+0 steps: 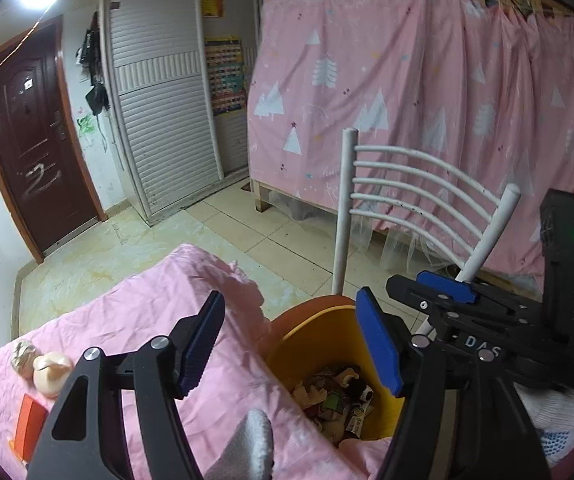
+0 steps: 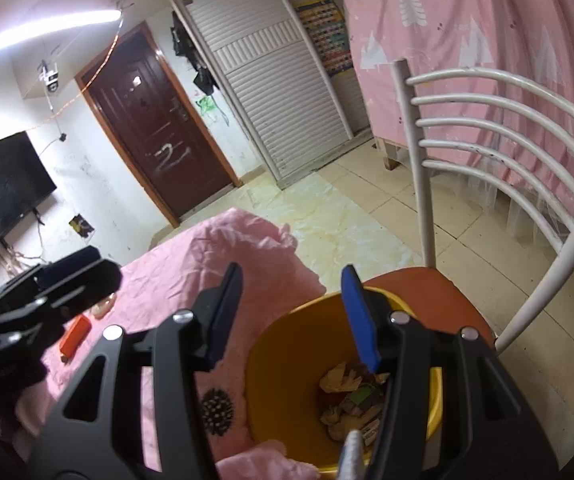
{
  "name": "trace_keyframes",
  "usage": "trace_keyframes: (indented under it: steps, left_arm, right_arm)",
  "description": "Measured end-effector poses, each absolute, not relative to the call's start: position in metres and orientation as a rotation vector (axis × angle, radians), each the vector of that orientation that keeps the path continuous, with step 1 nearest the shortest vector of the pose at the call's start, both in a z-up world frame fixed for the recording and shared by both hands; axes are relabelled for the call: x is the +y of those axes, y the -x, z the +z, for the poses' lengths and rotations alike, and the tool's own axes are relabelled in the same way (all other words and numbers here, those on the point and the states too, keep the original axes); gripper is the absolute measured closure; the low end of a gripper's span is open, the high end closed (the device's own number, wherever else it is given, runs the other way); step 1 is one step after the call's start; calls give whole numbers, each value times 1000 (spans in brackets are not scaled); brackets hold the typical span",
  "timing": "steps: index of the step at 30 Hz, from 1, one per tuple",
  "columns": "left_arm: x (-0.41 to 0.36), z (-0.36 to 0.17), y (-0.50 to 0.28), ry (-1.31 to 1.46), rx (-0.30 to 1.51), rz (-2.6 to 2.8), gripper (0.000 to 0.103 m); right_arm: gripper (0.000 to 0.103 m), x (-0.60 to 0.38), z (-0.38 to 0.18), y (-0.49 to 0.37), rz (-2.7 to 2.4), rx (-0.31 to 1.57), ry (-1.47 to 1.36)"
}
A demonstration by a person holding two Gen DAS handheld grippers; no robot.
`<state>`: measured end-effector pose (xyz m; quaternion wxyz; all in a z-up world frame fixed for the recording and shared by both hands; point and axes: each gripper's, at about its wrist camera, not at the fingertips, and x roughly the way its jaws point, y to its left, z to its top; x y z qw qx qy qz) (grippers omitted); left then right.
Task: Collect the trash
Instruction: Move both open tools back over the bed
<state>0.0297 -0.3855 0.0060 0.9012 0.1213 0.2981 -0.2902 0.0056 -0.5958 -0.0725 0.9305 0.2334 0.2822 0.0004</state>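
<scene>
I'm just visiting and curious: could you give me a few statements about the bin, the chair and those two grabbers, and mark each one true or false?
1. The yellow plastic bin holds scraps of trash. True.
2. The bin stands on the tiled floor. False: it sits on the orange seat of the white metal chair.
3. The left gripper grips an orange block. False: its jaws are open and empty; the orange block lies on the pink sheet.
4. The right gripper is open. True.

White letters "DAS" stood on the right gripper's (image 1: 447,294) black body, at four o'clock in the left wrist view.
</scene>
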Motion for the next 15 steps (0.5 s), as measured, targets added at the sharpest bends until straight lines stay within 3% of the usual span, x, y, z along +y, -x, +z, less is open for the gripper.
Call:
trace_keyframes:
  steps: [3, 15]
  left_arm:
    - [-368, 12, -28, -227, 607, -587, 41]
    - [-294, 26, -34, -146, 585, -502, 38]
  right_arm:
    - [46, -582, -68, -9, 16, 581, -457]
    - [46, -517, -51, -31, 97, 611, -363]
